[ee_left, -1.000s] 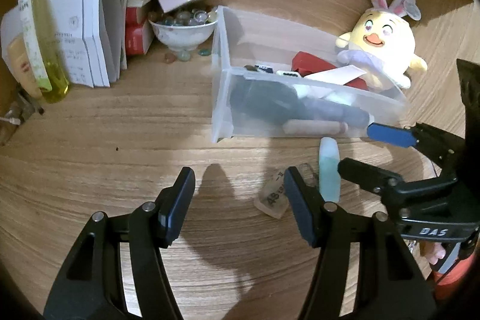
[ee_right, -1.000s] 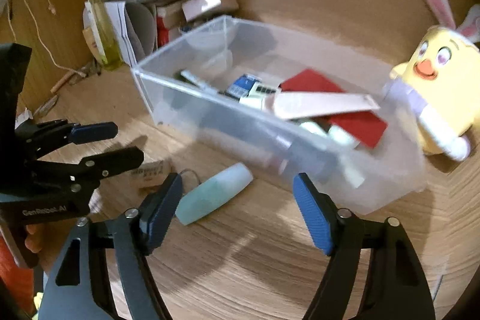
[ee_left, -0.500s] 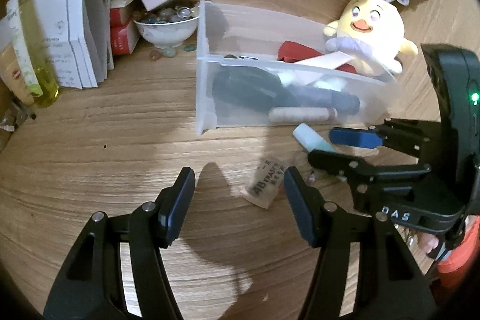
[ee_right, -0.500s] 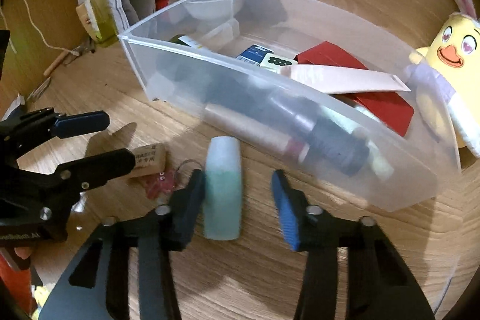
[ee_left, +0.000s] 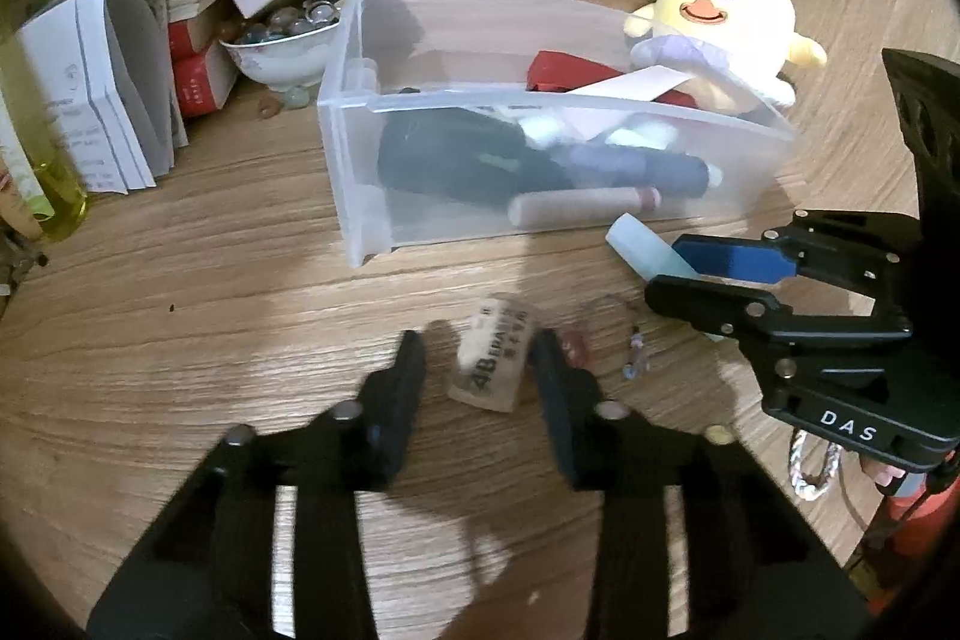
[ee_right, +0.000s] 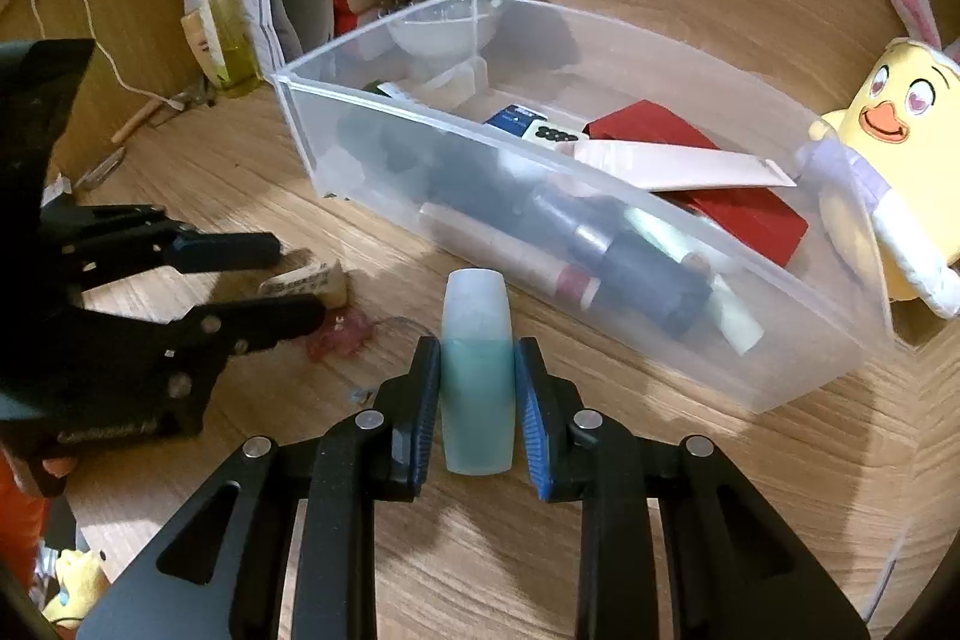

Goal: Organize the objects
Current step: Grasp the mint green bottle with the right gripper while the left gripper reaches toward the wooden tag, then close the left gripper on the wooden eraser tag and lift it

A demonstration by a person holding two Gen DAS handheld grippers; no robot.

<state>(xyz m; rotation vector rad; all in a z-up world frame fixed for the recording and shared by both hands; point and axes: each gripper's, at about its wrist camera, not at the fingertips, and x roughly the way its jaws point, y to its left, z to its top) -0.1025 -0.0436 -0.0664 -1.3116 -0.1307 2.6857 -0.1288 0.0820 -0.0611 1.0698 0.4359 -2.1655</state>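
Two items in play: a pale teal, rounded plastic bottle [ee_right: 477, 370] and a small beige printed eraser block [ee_left: 493, 361], both lying on the wooden tabletop [ee_left: 180, 340] in front of the clear plastic storage bin [ee_right: 798, 340].
Bottle axis: runs straight ahead along the fingers of the right gripper [ee_right: 477, 388], frosted cap end toward the bin.
Right gripper state: jaws closing, blue pads pressing both flanks of the bottle; the bottle appears to rest on the tabletop, not yet lifted.
Eraser block position: between the fingers of the left gripper [ee_left: 477, 364], long axis roughly along the fingers, slightly tilted.
Left gripper state: jaws closing around the block; the picture is blurred, and a gap shows on the left side, so no firm clamp yet.
Nearer hand: right for the bottle, left for the block.
Bearing to bin: just beyond the bottle cap; the open top lies ahead and above, so the coming move likely needs a lift, then a short forward carry.
Nearby clutter: a pink charm on a ring [ee_right: 339, 334] lies between the two grippers.
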